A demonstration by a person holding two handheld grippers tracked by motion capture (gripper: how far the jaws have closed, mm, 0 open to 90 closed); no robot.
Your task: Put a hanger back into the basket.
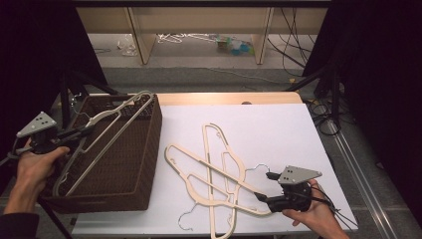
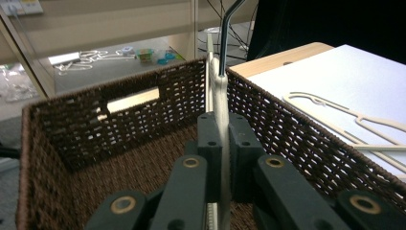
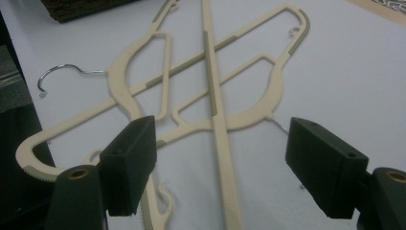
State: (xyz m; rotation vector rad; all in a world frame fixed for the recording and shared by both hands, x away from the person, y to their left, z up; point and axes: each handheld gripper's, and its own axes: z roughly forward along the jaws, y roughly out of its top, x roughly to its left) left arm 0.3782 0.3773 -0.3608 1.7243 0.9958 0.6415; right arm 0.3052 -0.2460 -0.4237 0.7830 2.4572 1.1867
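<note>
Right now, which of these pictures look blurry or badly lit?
High view: dark at both sides, white table cover evenly lit. Left gripper view: the gripper and its cream hanger soft up close, basket sharper. Right gripper view: pads blurred, hangers clearer.

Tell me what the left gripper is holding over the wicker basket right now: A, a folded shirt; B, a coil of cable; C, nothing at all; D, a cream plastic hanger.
D: in the left gripper view the left gripper has its jaws shut on the thin edge of a cream hanger with a metal hook, inside the brown wicker basket.
</note>
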